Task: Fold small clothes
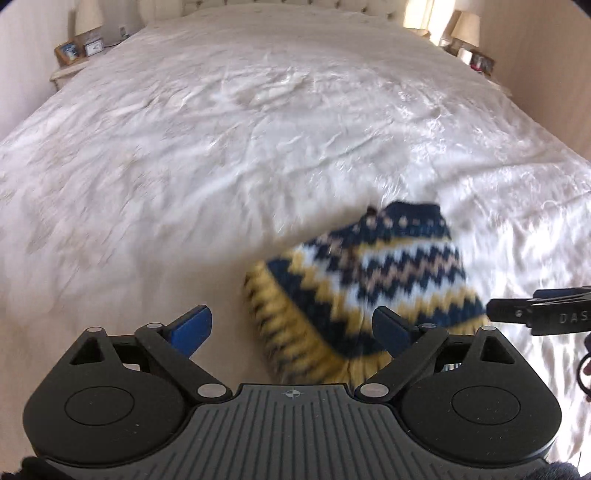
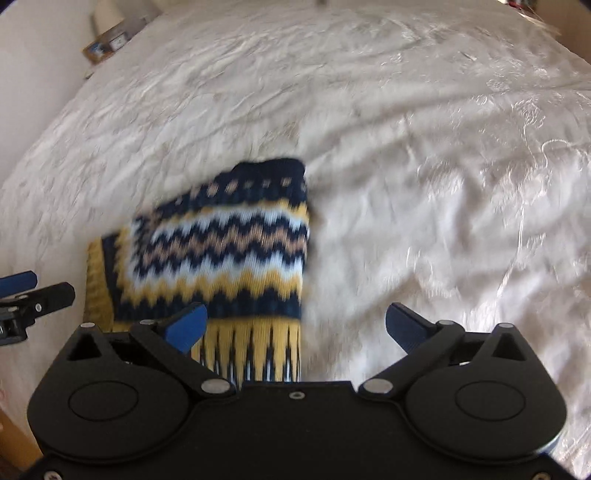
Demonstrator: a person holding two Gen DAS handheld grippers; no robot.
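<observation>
The sweater [image 1: 369,280] is motion-blurred in both views; its near edge is hidden behind each tool's body. The right tool [image 1: 543,312] is cut off by the left view's edge. The frames [image 1: 79,46] beside the bed [image 1: 258,129] are too small to read.

Wide bed [image 1: 258,122], white bedspread [image 2: 424,192] across whole top, surface creased, sheen in right half. Tufted headboard [image 1: 295,6] at far end. One item directly on bedspread: small knit garment [image 2: 229,251], navy, yellow, white, tan zigzag bands, yellow ribbed edge toward cameras, lying flat near bed's near edge. Garment outline blurred in both views.
</observation>
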